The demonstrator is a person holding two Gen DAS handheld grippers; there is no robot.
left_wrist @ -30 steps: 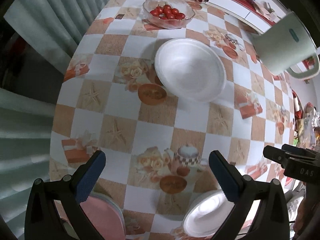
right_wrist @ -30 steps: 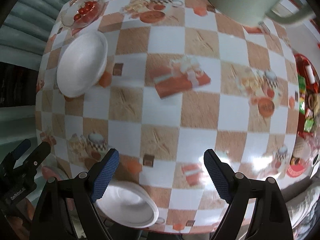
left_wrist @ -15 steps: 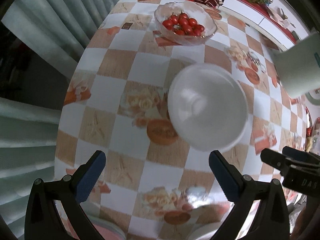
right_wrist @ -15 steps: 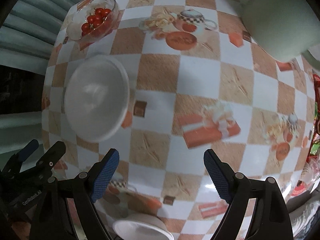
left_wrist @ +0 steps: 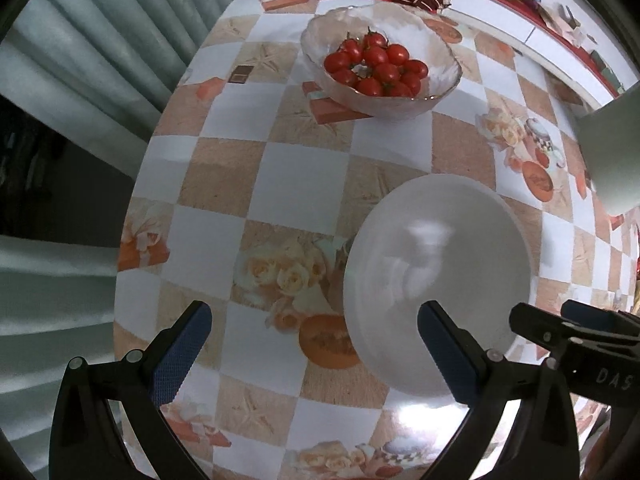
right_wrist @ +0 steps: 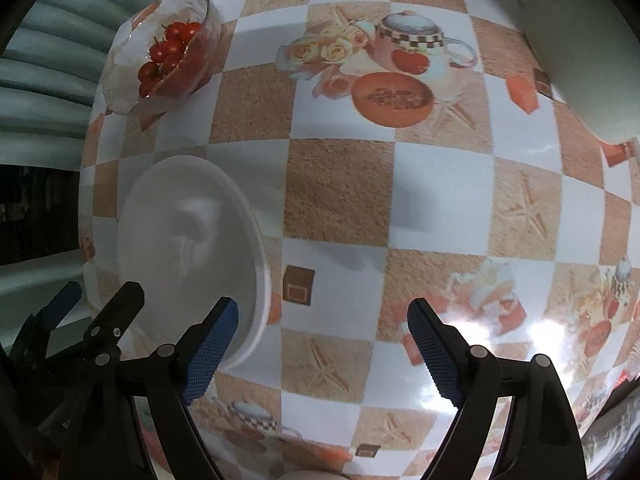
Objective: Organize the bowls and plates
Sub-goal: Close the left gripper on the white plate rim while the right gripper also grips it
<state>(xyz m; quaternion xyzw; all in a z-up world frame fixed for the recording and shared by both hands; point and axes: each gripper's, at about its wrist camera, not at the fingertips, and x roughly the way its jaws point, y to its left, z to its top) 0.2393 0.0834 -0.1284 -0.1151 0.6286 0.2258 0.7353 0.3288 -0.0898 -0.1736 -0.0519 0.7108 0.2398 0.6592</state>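
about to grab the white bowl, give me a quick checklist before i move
1. Left gripper jaws open: ok.
2. Right gripper jaws open: ok.
3. White bowl empty and upright: ok.
4. A jaw set over the bowl rim: cannot tell; the left gripper's right finger overlaps the bowl in view.
5. Tomato bowl apart from the white bowl: ok.
6. Grey-green container apart from the bowl: ok.

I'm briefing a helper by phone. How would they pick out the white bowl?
On the checkered table, look nearer than the glass bowl of tomatoes. The white bowl sits beside a printed rose picture; it is opaque, plain and empty, unlike the glass one.
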